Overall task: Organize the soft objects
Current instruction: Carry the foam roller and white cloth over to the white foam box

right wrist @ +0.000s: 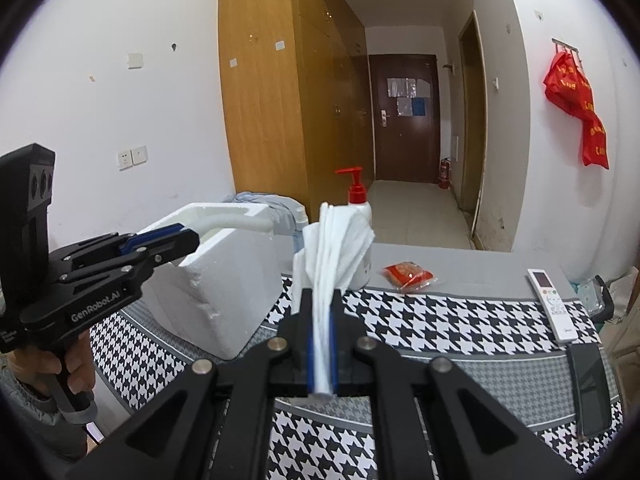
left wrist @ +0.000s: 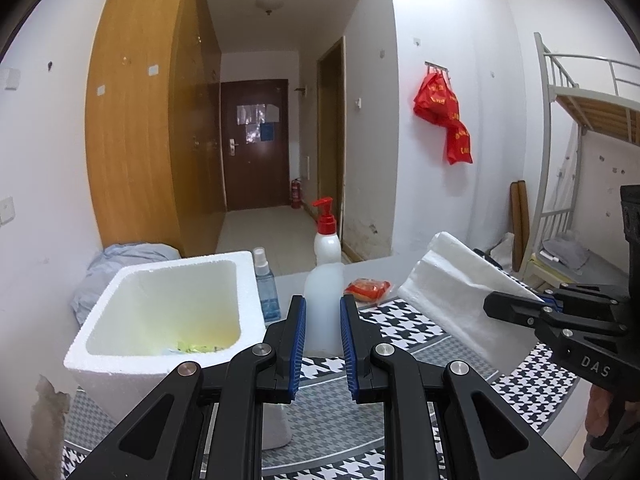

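Right claw (right wrist: 322,344) is clamped tight on a folded white tissue (right wrist: 334,248), held up in the air above the patterned table (right wrist: 440,320), its loose end fanning up past the tips. Left claw (left wrist: 323,344) is only slightly parted and holds nothing; the translucent bottle (left wrist: 323,312) seen between its fingers looks to stand beyond the tips, though contact is hard to tell.

Further back the white foam box (left wrist: 168,312) sits at the table's left edge, open on top, with some yellowish scraps at the bottom. It is likely the drop target. Behind the bottle is a red-pump bottle (left wrist: 327,236), beside the box a blue spray bottle (left wrist: 266,284), and near the far edge a red packet (left wrist: 367,290).

Risks: the tissue is limp, so it could snag or drape over the box rim on release. A leftward swing could knock over the bottles. The two claws are near each other and may collide.
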`<state>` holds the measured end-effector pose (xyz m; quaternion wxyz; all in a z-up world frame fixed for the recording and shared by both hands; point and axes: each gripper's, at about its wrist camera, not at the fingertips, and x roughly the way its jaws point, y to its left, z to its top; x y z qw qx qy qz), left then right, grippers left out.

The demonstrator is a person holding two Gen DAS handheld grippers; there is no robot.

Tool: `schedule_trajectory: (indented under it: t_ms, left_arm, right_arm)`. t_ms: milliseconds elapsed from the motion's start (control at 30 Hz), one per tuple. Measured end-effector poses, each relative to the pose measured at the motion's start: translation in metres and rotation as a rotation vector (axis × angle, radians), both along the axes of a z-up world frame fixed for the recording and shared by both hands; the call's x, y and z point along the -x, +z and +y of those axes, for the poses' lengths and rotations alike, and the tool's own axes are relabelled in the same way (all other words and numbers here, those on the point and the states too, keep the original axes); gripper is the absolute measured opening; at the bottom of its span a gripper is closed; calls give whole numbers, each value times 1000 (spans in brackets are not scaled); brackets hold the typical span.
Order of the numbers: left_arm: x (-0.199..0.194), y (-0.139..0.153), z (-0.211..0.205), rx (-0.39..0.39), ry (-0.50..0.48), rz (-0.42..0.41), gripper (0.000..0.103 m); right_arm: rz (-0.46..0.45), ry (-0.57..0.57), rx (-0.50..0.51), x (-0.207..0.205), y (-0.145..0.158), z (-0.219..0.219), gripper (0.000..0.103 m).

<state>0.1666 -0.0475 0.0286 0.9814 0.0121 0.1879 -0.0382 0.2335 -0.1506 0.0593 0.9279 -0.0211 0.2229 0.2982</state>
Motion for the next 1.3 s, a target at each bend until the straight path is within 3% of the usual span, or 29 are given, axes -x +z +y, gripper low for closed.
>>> schedule_trajectory:
  t_ms: [767, 1300]
  left_arm:
    - [-3, 26, 28, -45, 110, -45, 19]
    - [-5, 32, 70, -59, 196, -61, 19]
  right_arm:
    - [0, 26, -30, -20, 17, 18, 8]
    - [3, 125, -20, -28, 33, 75, 8]
